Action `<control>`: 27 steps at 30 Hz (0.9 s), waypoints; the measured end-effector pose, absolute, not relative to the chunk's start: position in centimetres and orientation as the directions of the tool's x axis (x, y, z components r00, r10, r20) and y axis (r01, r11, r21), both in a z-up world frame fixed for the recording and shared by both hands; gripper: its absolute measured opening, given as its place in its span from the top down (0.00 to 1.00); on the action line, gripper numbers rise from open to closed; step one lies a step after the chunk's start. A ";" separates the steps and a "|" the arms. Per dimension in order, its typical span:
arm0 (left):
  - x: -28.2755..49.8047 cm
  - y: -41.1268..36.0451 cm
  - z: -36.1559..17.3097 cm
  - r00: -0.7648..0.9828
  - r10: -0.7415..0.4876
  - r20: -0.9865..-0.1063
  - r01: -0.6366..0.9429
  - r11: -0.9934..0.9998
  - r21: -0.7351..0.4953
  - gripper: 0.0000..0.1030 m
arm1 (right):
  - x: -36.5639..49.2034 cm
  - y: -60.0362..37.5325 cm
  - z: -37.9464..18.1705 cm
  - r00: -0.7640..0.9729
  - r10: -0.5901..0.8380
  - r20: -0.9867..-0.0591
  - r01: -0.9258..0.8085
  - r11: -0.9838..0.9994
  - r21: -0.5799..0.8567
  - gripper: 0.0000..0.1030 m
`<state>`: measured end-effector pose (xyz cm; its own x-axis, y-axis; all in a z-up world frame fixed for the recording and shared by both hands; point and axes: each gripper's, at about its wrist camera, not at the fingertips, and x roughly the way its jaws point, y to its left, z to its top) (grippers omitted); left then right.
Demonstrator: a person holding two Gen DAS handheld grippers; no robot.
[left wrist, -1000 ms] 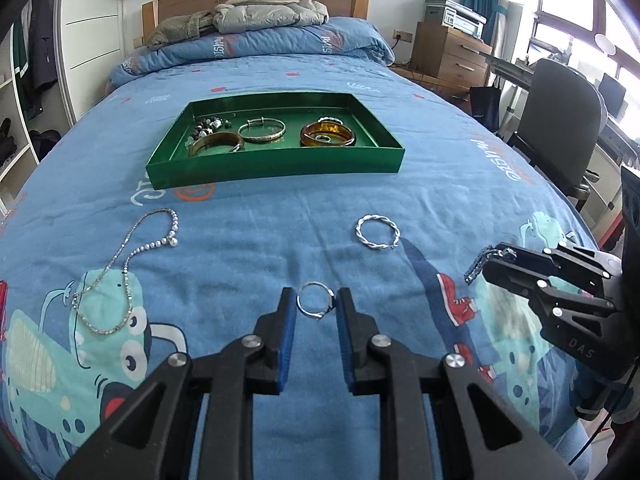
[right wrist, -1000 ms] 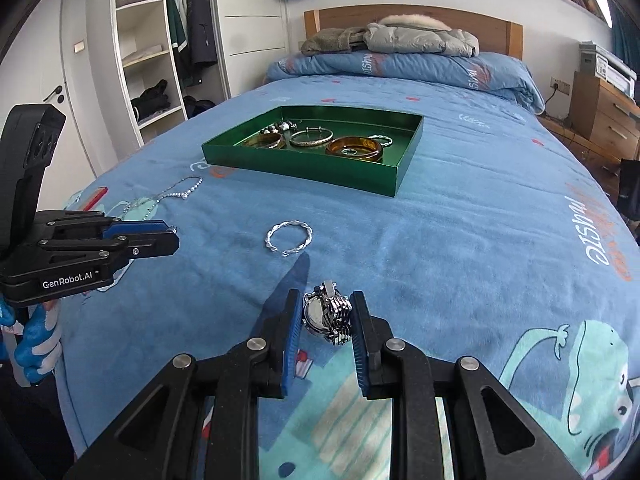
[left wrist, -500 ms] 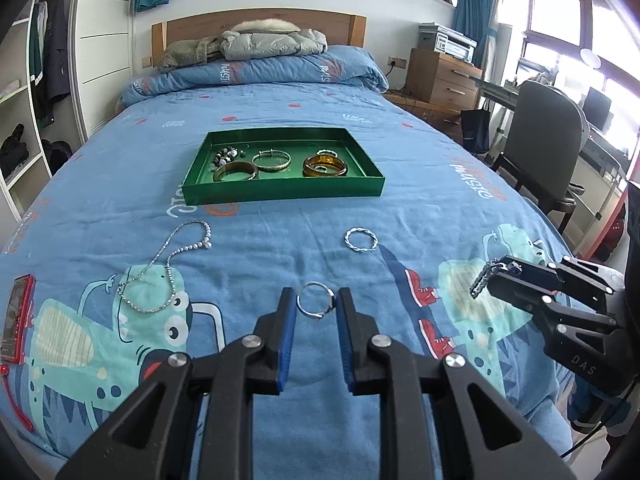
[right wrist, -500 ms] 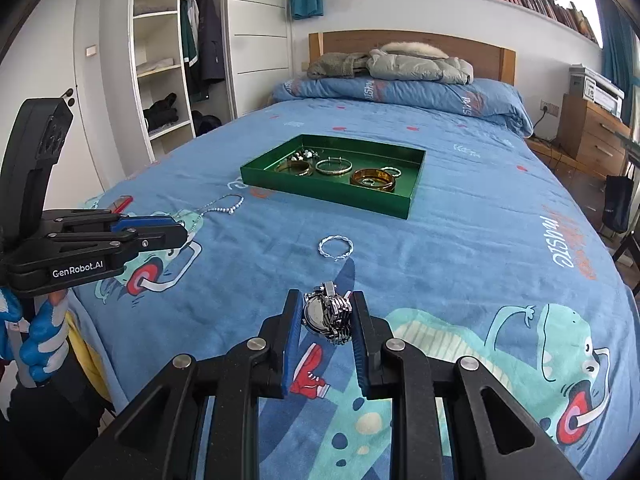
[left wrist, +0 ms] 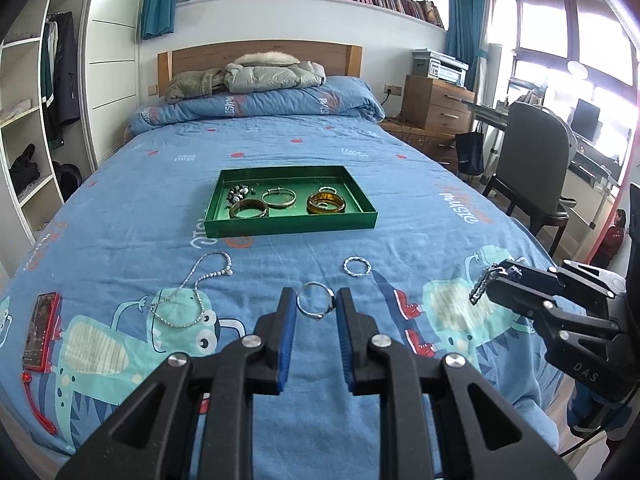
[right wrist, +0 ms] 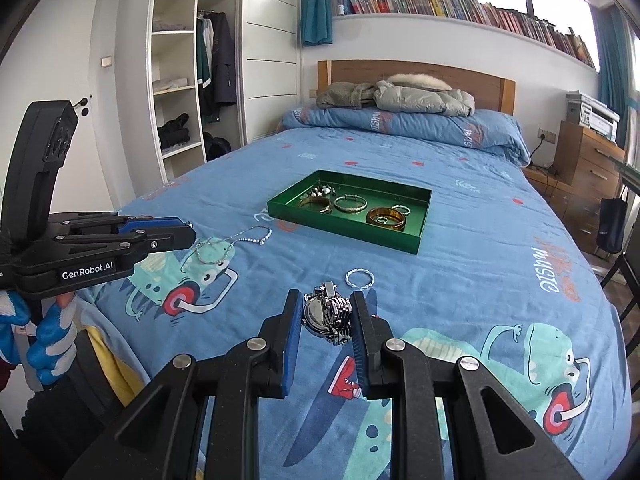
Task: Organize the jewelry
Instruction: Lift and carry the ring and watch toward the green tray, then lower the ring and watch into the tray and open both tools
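My left gripper (left wrist: 316, 304) is shut on a thin silver bangle (left wrist: 315, 300) and holds it above the blue bedspread. My right gripper (right wrist: 326, 312) is shut on a silver metal watch (right wrist: 326, 314), also raised; it shows at the right of the left wrist view (left wrist: 486, 284). A green tray (left wrist: 292, 226) lies mid-bed and holds several bracelets and bangles (left wrist: 326, 202). A twisted silver bracelet (left wrist: 357, 267) and a pearl and chain necklace (left wrist: 188, 300) lie loose on the bedspread in front of the tray.
A red phone (left wrist: 40, 330) lies at the bed's left edge. Jackets and a pillow sit at the headboard (left wrist: 260, 76). A wardrobe (right wrist: 180, 80) stands left of the bed. A chair (left wrist: 536, 160) and drawers (left wrist: 436, 104) stand to the right.
Both grippers have risen and drawn back from the bed, each still holding its piece. The tray and loose jewelry look smaller and farther away.
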<state>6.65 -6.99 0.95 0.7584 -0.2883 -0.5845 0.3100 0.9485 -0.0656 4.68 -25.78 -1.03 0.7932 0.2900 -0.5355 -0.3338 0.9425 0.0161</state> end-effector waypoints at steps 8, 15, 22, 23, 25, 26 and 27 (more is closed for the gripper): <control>7.6 -6.7 2.8 0.777 -0.295 -0.556 0.322 0.945 -0.051 0.82 | 5.2 -25.5 1.3 0.817 0.286 -0.500 -0.329 0.944 0.002 0.77; 11.3 -5.7 3.7 0.779 -0.296 -0.553 0.324 0.945 -0.049 0.82 | 8.7 -25.7 2.6 0.832 0.267 -0.487 -0.313 0.950 -0.014 0.77; 17.5 -5.0 2.9 0.769 -0.288 -0.570 0.318 0.947 -0.049 0.82 | 14.1 -25.5 3.0 0.836 0.252 -0.488 -0.301 0.953 -0.023 0.83; 18.6 -5.1 2.6 0.767 -0.286 -0.574 0.318 0.947 -0.048 0.82 | 14.9 -25.5 2.9 0.835 0.251 -0.489 -0.300 0.954 -0.023 0.83; 20.7 -5.4 1.8 0.761 -0.287 -0.582 0.318 0.947 -0.051 0.82 | 17.2 -25.3 2.5 0.833 0.249 -0.493 -0.297 0.955 -0.021 0.83; 22.0 -5.6 1.4 0.757 -0.289 -0.586 0.319 0.946 -0.055 0.82 | 18.4 -25.3 2.2 0.831 0.248 -0.497 -0.296 0.955 -0.018 0.83; 23.2 -5.8 0.9 0.753 -0.290 -0.591 0.318 0.946 -0.059 0.82 | 19.8 -25.3 1.9 0.829 0.248 -0.502 -0.294 0.956 -0.014 0.83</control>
<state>23.18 -5.80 0.88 0.7532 -0.2895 -0.5907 0.3179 0.9463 -0.0585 19.78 -25.28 1.85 0.8286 0.2480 -0.5019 -0.2943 0.9556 -0.0138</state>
